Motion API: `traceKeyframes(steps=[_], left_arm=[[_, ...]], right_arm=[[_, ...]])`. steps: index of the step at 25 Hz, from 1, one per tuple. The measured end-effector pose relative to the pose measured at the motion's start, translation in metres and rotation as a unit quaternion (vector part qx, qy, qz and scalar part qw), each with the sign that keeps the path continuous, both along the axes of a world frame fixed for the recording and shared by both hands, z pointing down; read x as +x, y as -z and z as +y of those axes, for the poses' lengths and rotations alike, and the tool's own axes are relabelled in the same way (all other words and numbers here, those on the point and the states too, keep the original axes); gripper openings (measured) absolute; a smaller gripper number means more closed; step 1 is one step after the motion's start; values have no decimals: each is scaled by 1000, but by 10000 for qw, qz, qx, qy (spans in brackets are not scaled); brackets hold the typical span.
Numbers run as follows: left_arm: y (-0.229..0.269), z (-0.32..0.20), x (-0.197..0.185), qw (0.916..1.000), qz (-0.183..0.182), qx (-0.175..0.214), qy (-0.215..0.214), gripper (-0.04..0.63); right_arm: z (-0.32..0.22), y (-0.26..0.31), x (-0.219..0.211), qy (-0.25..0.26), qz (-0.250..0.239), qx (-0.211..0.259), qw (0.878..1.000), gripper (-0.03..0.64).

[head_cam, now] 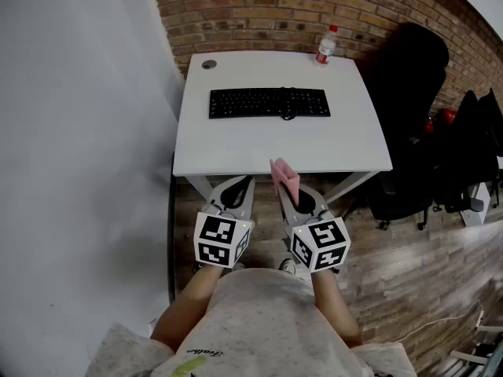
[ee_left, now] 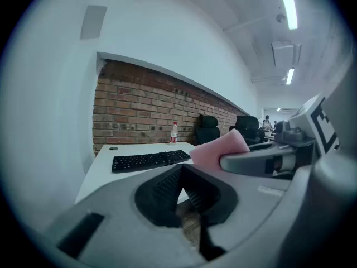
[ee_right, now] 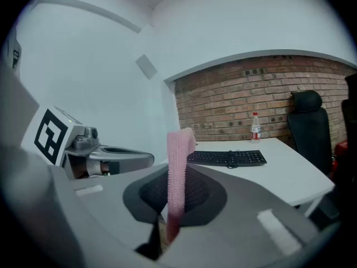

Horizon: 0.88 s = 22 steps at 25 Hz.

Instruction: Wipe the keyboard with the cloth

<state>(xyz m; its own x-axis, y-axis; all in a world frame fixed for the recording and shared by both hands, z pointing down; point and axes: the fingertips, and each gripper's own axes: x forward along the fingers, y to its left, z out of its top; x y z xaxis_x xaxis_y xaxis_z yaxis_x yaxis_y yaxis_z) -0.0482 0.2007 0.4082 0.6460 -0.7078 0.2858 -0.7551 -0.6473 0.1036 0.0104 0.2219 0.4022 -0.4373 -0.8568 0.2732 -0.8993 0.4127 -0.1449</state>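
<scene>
A black keyboard [head_cam: 269, 102] lies across the middle of a small white table [head_cam: 236, 151]. Both grippers hang side by side in front of the table's near edge, short of the keyboard. My right gripper [head_cam: 292, 192] is shut on a pink cloth [head_cam: 284, 176], which stands upright out of the jaws [ee_right: 178, 166]. My left gripper [head_cam: 236, 192] is shut with nothing in it. In the left gripper view the cloth [ee_left: 218, 147] shows to the right, with the keyboard [ee_left: 149, 160] beyond. From the right gripper the keyboard [ee_right: 226, 157] lies ahead on the table.
A water bottle [head_cam: 325, 45] stands at the table's far right corner, and a cable grommet [head_cam: 208, 64] at the far left. A brick wall [head_cam: 275, 10] backs the table, a white wall [head_cam: 78, 116] runs along its left. Black office chairs [head_cam: 413, 69] stand to the right on wooden flooring.
</scene>
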Motion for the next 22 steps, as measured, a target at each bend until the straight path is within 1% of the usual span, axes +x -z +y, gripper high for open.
traceKeyframes(steps=[5, 11, 16, 22], left_arm=[[0, 1, -19, 10000, 53, -19, -9, -12], [0, 1, -41, 9998, 147, -92, 30, -12], [-2, -4, -55, 9997, 200, -134, 99, -12], [-7, -21, -67, 9993, 242, -177, 203, -12]], right_arm=[[1, 1, -21, 18, 29, 18, 10000, 20], [1, 6, -48, 179, -7, 54, 9998, 21], [-3, 4, -62, 263, -14, 4, 9997, 22], [-20, -2, -73, 338, -20, -60, 9994, 22]])
